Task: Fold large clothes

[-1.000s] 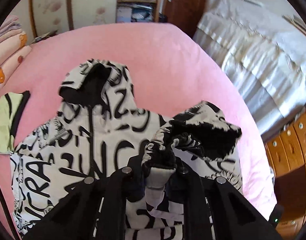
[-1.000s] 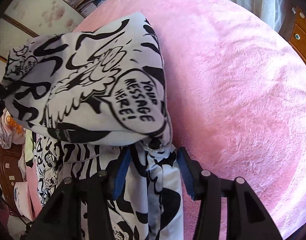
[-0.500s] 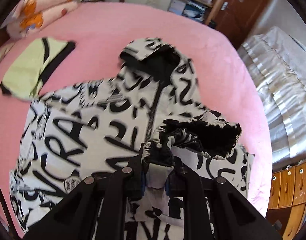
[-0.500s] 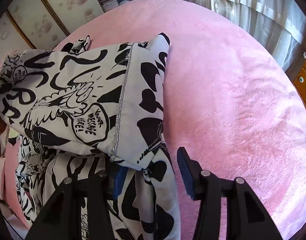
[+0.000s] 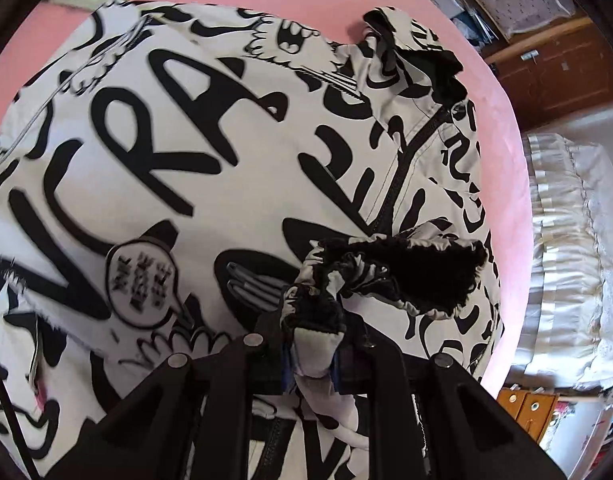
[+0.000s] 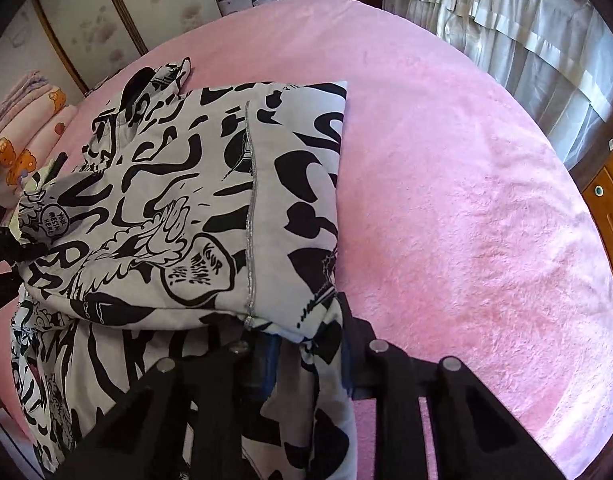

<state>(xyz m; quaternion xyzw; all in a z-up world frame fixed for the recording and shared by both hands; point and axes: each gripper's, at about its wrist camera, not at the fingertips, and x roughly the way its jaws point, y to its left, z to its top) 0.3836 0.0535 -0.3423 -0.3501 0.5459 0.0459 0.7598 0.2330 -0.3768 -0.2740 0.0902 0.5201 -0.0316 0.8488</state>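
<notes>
Across the pink bed [image 6: 466,200] lies the black-and-white jacket [image 5: 226,152], its lower part cut off by both frames. Left gripper [image 5: 314,354] clamps the sleeve cuff [image 5: 406,276] (pads mostly hidden by cloth). Right gripper [image 6: 306,356] has just been closing, now pinching the folded fabric near the bed's front edge.

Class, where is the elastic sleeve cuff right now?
Left wrist view, low centre: the black-lined elastic sleeve cuff is pinched in the left tongs, over the black-and-white graffiti-print jacket.
</notes>
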